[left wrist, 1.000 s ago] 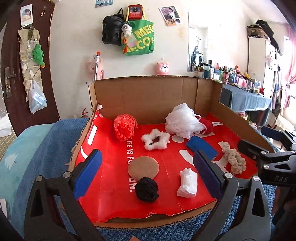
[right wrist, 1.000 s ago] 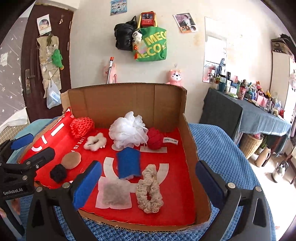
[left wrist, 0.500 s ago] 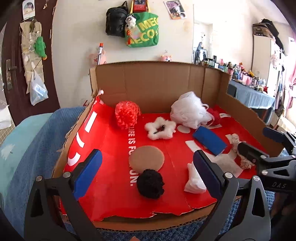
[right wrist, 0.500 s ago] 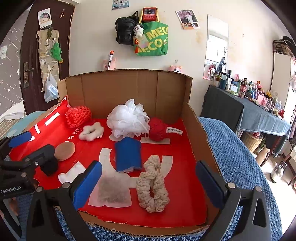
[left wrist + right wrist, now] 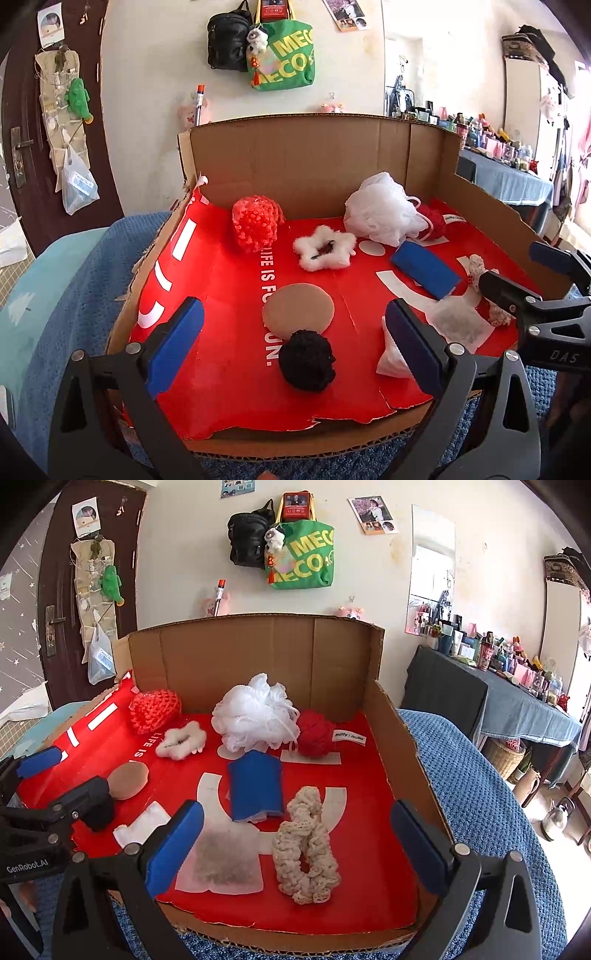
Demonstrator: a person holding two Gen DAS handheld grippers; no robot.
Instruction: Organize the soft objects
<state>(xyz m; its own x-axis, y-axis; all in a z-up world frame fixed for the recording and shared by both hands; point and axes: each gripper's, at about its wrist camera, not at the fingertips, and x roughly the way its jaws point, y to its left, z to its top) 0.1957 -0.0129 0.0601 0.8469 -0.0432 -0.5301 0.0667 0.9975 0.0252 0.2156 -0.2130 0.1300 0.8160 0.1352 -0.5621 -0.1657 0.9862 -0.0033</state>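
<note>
The cardboard box (image 5: 343, 657) lies open in front of me on a blue knitted blanket (image 5: 476, 786), its floor lined with red printed paper (image 5: 229, 295). My left hand-held gripper (image 5: 291, 343) is spread wide above the near edge of the box, holding nothing, and my right hand-held gripper (image 5: 295, 845) is just as wide apart and empty, poised over the near right part.

Toward the back wall sits the white mesh bath pouf (image 5: 255, 716), with the red yarn ball (image 5: 316, 733) touching it on the right and the red crocheted piece (image 5: 155, 709) well off to the left. Just in front of the pouf lies the blue folded cloth (image 5: 255, 786). Nearer me, between my right fingers, are the cream crocheted scrunchie (image 5: 306, 853) and, beside it on the left, a flat sachet (image 5: 221, 860). The fluffy white scrunchie (image 5: 325, 251) lies in the middle, the tan round pad (image 5: 299, 308) in front of it. The black pom-pom (image 5: 306, 360) touches the pad's near edge, and a folded white tissue (image 5: 389, 358) lies near it, partly behind my left gripper's right finger.
</note>
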